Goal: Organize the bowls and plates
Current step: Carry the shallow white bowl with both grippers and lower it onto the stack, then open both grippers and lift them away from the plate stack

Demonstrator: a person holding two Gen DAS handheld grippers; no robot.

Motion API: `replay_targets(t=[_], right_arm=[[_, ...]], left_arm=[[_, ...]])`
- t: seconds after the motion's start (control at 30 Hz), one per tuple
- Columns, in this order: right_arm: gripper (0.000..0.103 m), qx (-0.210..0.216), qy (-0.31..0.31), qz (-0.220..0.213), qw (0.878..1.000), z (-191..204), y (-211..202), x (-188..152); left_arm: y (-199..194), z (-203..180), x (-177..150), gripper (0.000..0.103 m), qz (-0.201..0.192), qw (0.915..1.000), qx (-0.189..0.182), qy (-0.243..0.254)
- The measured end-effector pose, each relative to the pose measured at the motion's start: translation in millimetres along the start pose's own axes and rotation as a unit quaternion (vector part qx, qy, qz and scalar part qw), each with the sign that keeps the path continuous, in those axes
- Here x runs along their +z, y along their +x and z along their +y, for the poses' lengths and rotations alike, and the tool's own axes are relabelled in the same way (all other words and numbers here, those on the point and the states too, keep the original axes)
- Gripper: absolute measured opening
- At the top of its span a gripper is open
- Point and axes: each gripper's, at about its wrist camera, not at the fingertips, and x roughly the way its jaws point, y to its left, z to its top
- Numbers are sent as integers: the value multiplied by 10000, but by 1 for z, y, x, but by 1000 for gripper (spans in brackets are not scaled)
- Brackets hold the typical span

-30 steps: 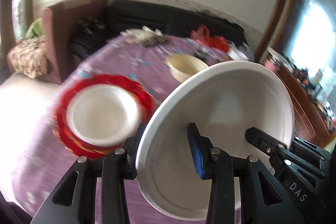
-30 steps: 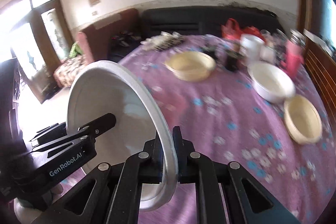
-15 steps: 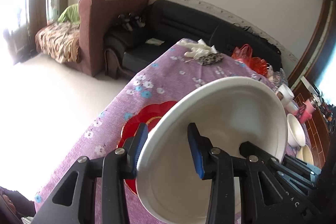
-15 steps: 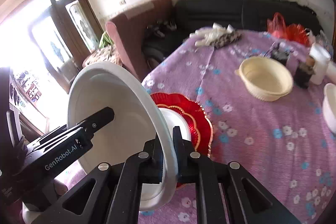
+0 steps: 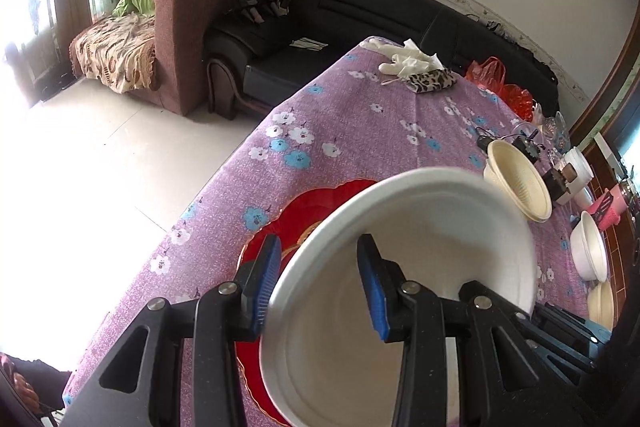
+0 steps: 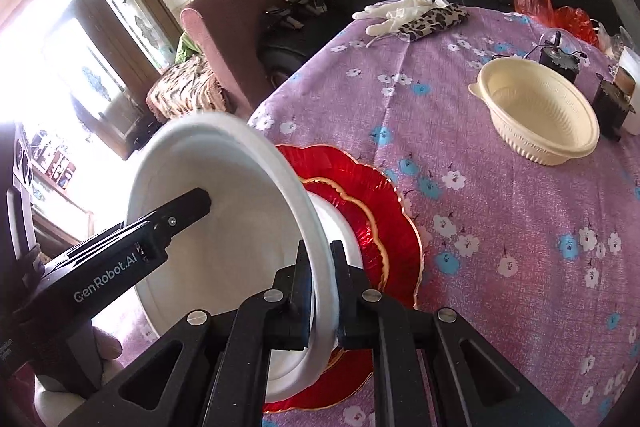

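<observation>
Surroundings: cream bowl [image 6: 540, 119], gloves [image 6: 390, 13] on purple worktop [image 6: 500, 227].
Below: red plates [image 6: 380, 211] w/ white bowl [image 6: 340, 239].
White plate [image 6: 224, 227]: tilted, plain.
Right hand-held gripper [image 6: 322, 295]: clamped on plate rim.
Left hand-held gripper [image 5: 318, 287]: fingers straddle rim, wide.

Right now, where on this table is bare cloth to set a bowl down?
Bare cloth lies between the red plates and the cream bowl, and toward the gloves. The far end beyond the cream bowl, by the cup, is crowded.

The tilted white plate [image 5: 404, 267] hid most of the red plates [image 5: 320, 207] and the white bowl [image 6: 340, 227] stacked on them, its lower edge ran out of the left wrist view, and the worktop's [image 6: 500, 207] far clutter was too small to identify.
</observation>
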Motion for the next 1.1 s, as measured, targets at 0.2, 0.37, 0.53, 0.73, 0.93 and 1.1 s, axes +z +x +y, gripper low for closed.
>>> replay_targets(t=[0.2,0.37,0.53,0.73,0.93,1.1], right_arm=[[60,-21,90,-231,9997,-3,-4,3],[60,-37,81,-538,9985,-1,-18,0],[60,-90,155,-867,9961,-6,-46,-10],[60,-427,172,-1518,9873,-25,-123,-57],[73,-983,509,-2331,9661,-71,-231,-132],[73,-1413,1053,-2616,9489,-125,-300,-188]], left_arm=[[-4,9,5,52,-111,9999,60,-71],[-14,15,4,55,-219,9996,-5,-162],[-48,12,-7,56,-539,9985,-107,-57],[-117,-13,-35,68,-1382,9881,-546,390],[-175,-80,-70,68,-1916,9652,-1305,1210],[-219,-150,-99,68,-2250,9353,-1899,1960]])
